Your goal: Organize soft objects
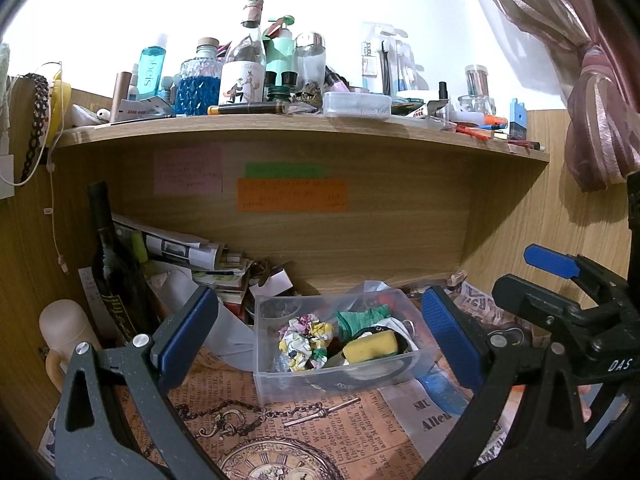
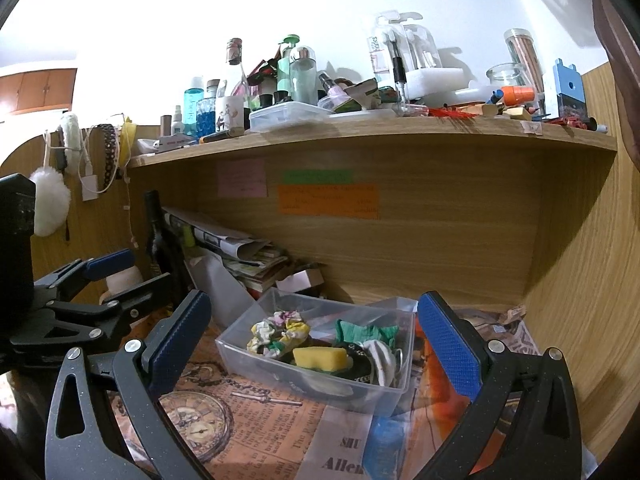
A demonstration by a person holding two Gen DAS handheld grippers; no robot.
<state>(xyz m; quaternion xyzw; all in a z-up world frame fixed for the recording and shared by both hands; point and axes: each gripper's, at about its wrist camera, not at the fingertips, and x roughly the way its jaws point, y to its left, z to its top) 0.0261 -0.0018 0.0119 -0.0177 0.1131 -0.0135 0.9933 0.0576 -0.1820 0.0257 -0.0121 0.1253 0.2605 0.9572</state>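
A clear plastic bin (image 1: 320, 380) (image 2: 280, 372) sits on the desk under the shelf. Inside lie a floral scrunchie (image 1: 306, 340) (image 2: 278, 330), a green ruffled cloth (image 1: 362, 316) (image 2: 366, 332), a yellow sponge (image 1: 370, 346) (image 2: 320, 357) and a dark and white cloth (image 2: 376, 360). My left gripper (image 1: 320, 340) is open, its blue pads either side of the bin, nothing between them. My right gripper (image 2: 316, 344) is open too, framing the bin from nearer the right. The right gripper (image 1: 560, 292) shows at the right edge of the left wrist view, and the left gripper (image 2: 96, 280) shows at the left of the right wrist view.
The desk is covered in newspaper-print paper (image 1: 280, 432) with a pocket watch picture. A dark wine bottle (image 1: 112, 272), a paper stack (image 1: 188, 252) and a pale flask (image 1: 66, 328) crowd the left. The shelf (image 1: 304, 128) above holds several bottles. A pink curtain (image 1: 592, 120) hangs right.
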